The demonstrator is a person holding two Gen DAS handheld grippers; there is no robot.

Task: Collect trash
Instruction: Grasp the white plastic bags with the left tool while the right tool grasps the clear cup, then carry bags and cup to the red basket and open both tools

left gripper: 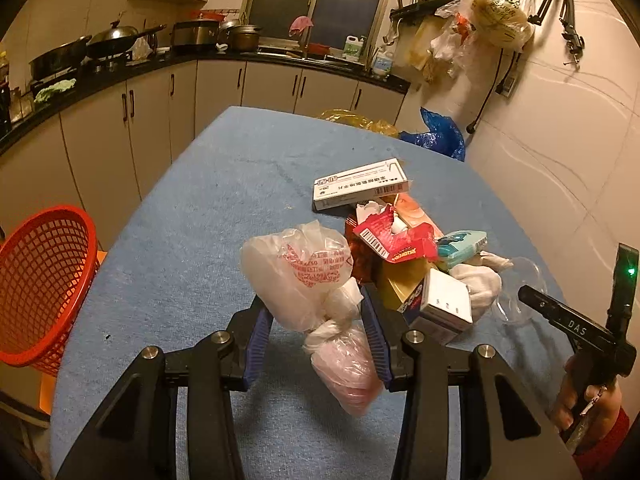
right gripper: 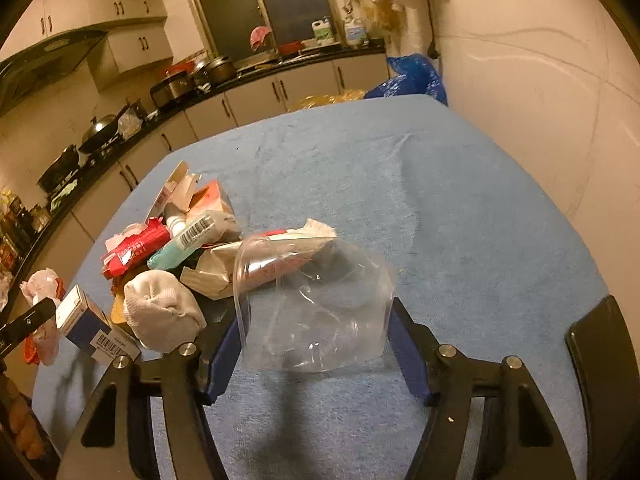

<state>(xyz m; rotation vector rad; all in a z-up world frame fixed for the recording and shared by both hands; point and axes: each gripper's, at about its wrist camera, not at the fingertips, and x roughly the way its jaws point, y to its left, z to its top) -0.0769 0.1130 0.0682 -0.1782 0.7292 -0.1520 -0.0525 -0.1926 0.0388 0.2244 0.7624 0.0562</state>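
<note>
Left wrist: knotted plastic bag (left gripper: 308, 280) clamped inside left gripper (left gripper: 316, 306).

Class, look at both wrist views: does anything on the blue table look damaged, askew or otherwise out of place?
Yes. The red packet in the trash pile is torn open. The long white box sits tilted on top of the pile. The clear plastic cup lies on its side, looking crumpled. A white sock sits balled up among the wrappers.
</note>
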